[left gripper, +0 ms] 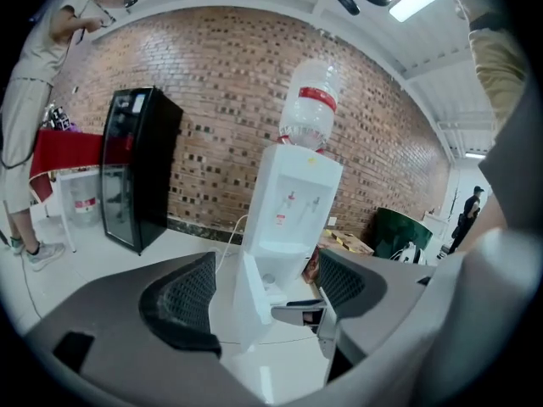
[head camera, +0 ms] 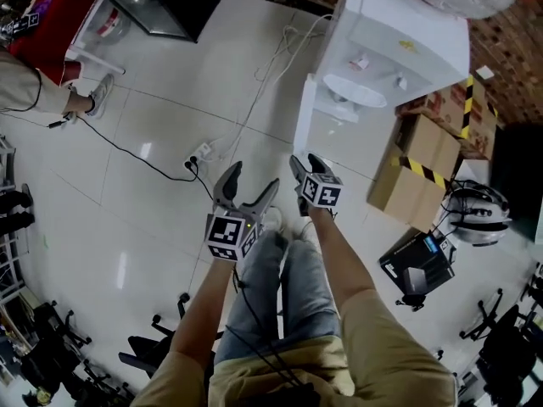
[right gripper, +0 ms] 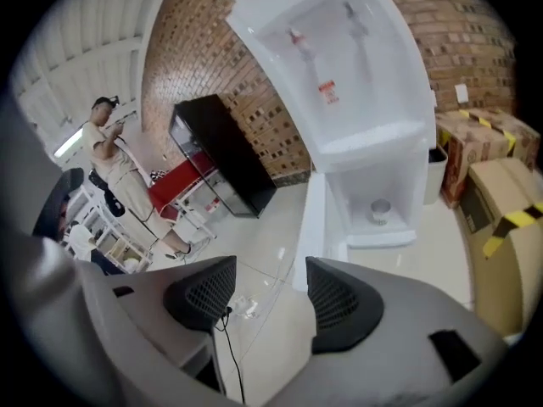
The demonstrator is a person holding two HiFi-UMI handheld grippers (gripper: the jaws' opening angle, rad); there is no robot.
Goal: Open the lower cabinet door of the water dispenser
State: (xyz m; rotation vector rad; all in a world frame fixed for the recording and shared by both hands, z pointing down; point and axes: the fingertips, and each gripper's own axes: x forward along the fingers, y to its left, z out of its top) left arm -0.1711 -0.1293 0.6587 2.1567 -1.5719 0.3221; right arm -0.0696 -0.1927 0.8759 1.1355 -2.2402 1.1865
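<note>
Glossy tiled floor [head camera: 127, 227]; boxy white dispenser [head camera: 407, 58], flat door [head camera: 303, 113] open.

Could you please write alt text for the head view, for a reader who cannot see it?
Seen from above, a white water dispenser stands on a tiled floor with its lower cabinet door swung open. The person's left gripper and right gripper are both open and empty, held short of it. Cardboard boxes sit beside it.
</note>
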